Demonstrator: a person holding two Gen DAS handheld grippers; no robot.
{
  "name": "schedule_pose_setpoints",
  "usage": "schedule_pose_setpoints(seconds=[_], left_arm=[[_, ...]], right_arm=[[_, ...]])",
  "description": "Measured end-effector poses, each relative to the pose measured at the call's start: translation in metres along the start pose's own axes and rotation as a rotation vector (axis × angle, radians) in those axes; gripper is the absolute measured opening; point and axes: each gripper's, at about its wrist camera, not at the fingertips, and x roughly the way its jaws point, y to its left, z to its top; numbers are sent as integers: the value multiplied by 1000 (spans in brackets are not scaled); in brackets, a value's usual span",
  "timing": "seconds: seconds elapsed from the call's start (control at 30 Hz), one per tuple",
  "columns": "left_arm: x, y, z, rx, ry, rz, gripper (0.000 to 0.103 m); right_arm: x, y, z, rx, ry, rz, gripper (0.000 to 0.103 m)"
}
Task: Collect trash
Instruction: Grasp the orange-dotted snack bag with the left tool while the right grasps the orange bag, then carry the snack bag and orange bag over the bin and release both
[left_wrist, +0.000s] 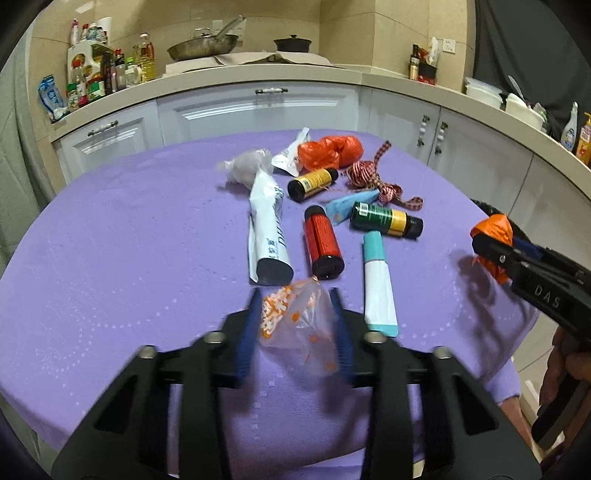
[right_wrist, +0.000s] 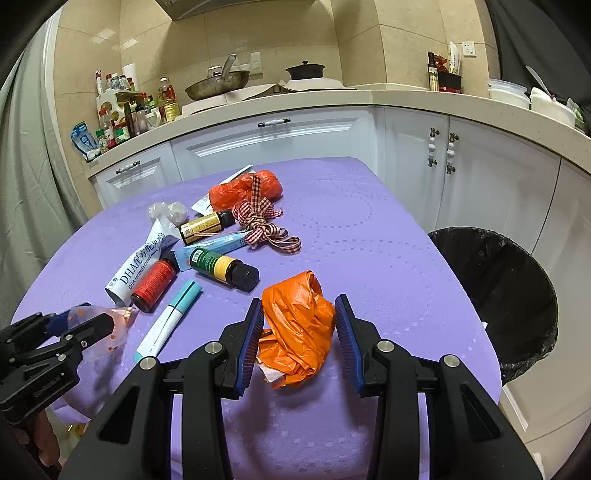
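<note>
Crumpled orange bag (right_wrist: 297, 325) – glossy, creased – clamped in right hand-held gripper (right_wrist: 299, 325); left hand-held gripper (left_wrist: 295, 321) pinches orange-dotted clear bag (left_wrist: 295, 317)

Home kitchen | wok (right_wrist: 218, 85) on counter | white cabinets (right_wrist: 273, 144) | oil bottles (right_wrist: 166, 98) | tiled wall (right_wrist: 369, 44)

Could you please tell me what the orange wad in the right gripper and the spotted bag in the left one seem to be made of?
Orange wad: thin glossy plastic film, judging by its crinkled, shiny folds. Spotted bag: clear plastic film with orange and white print; the purple tablecloth shows through it.
</note>
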Motion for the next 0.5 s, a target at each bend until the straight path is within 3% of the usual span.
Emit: schedule_pose_setpoints(seconds=[0.03,0.13,0.5], left_arm=[[0,0,0,6,1,0,16],[-3,1,0,9,-12,-15,13],[-36,4,12,-3,-89,-72,13]], right_arm=[[0,0,0,0,1,-1,40],[0,0,-1,-2,0,-6,40],[-8,-11,5,13,-21,-41,40]])
